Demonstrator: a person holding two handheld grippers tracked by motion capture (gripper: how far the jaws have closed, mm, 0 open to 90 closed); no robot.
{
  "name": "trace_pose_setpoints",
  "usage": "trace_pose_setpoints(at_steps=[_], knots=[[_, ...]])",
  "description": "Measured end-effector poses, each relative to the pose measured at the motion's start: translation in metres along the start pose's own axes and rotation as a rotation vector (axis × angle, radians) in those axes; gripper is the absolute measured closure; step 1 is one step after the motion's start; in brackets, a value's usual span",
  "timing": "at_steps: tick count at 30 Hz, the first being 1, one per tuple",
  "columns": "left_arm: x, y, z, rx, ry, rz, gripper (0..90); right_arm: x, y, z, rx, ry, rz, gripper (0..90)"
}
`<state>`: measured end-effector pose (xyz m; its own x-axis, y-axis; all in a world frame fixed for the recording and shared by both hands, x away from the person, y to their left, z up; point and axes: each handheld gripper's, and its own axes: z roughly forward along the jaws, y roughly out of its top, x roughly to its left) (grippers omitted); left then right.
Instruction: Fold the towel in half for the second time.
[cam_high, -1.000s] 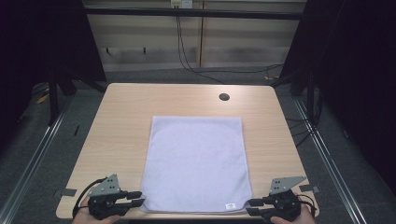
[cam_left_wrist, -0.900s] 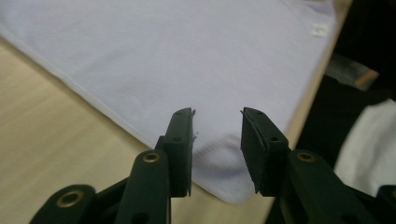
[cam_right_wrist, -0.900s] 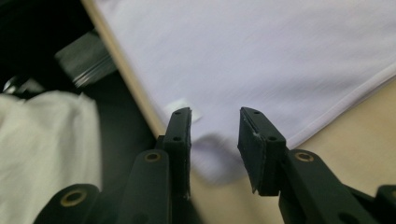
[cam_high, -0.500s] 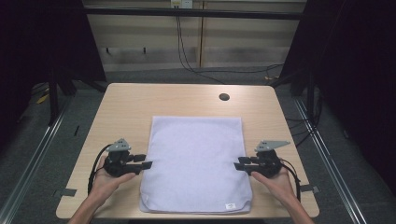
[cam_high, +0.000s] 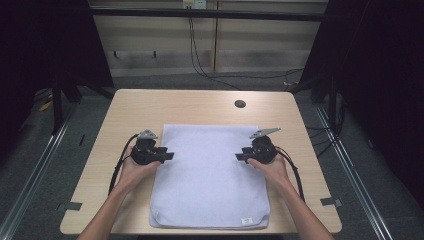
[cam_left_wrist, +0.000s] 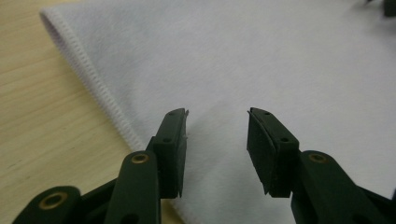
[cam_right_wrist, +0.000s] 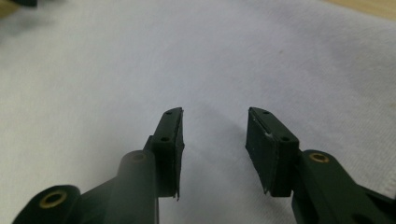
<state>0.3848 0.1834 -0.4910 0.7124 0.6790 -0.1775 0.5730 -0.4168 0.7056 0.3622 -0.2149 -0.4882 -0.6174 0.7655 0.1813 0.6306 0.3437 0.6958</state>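
A pale lilac-white towel (cam_high: 207, 175) lies flat on the wooden table (cam_high: 190, 107), with a small label at its near right corner. My left gripper (cam_high: 169, 156) is at the towel's left edge, pointing right; its jaws stand open just over the cloth (cam_left_wrist: 280, 60), beside the stitched hem (cam_left_wrist: 93, 79). My right gripper (cam_high: 239, 157) is near the towel's right edge, pointing left. It is open too, with only cloth (cam_right_wrist: 140, 65) between and beyond its jaws. Neither gripper holds anything.
A dark round hole (cam_high: 240, 104) sits in the table's far right part. Bare wood lies left and right of the towel and beyond it. Cables (cam_high: 117, 170) trail from both grippers towards the near edge. Dark curtains and floor rails flank the table.
Both hands have moved from the near table corners forward and inward. The grippers now sit at the towel's left and right edges, about halfway up it.
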Motion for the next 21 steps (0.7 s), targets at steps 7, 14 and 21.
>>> trace_pose_setpoints(at_steps=[7,14,21], knots=[[-0.007,-0.011,0.003,0.016,0.037,0.066,56.5,-0.004,-0.004,0.011,0.029,-0.006,0.016,56.2],[-0.015,-0.027,-0.009,0.001,-0.033,0.069,56.4,0.003,-0.013,0.004,0.042,0.019,-0.005,56.3],[-0.033,-0.043,-0.022,0.011,-0.025,0.106,58.8,0.018,-0.029,-0.011,0.059,0.051,-0.030,56.3]])
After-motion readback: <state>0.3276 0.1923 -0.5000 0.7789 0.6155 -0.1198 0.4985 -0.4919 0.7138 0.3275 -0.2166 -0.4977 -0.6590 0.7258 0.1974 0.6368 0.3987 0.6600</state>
